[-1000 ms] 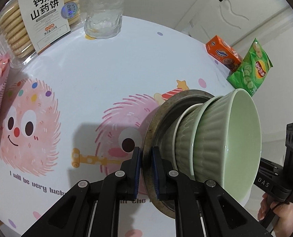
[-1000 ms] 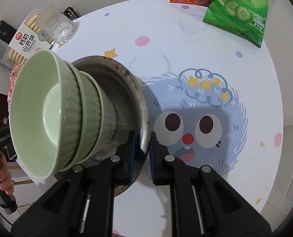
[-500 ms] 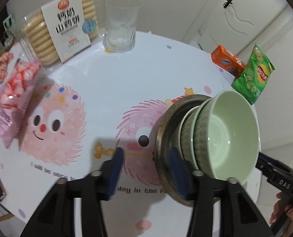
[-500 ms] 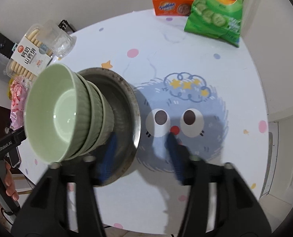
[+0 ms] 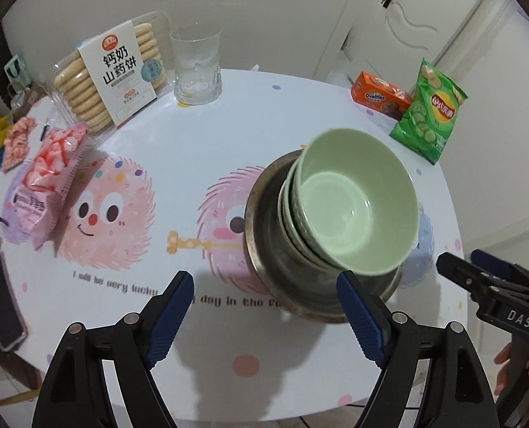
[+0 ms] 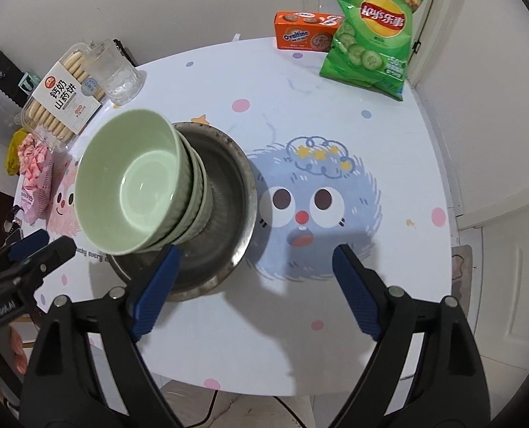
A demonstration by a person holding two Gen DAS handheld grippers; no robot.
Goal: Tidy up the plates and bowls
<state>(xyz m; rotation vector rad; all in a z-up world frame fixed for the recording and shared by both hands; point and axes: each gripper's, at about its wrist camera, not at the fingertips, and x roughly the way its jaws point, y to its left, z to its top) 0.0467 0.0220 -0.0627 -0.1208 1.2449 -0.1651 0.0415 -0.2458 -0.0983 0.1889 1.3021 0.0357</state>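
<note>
A stack of green ribbed bowls (image 5: 353, 203) (image 6: 136, 185) stands in a worn metal plate (image 5: 264, 249) (image 6: 228, 178) on the round white table (image 5: 193, 142). My left gripper (image 5: 264, 306) is open and empty, raised above the table's near edge, with the plate in front of its right finger. My right gripper (image 6: 253, 285) is open and empty, raised above the near edge, with the plate behind its left finger. Each gripper shows at the edge of the other's view.
A biscuit pack (image 5: 114, 75), an empty glass (image 5: 196, 67) and a pink snack bag (image 5: 46, 185) stand at the back left. An orange Ovaltine box (image 6: 307, 32) and a green crisp bag (image 6: 371, 32) stand at the back right. A phone (image 5: 0, 303) lies at the left edge.
Both grippers were shut on the metal plate's rim a second ago. They have opened, let go, and pulled back and up. The plate with the bowls stays on the table.
</note>
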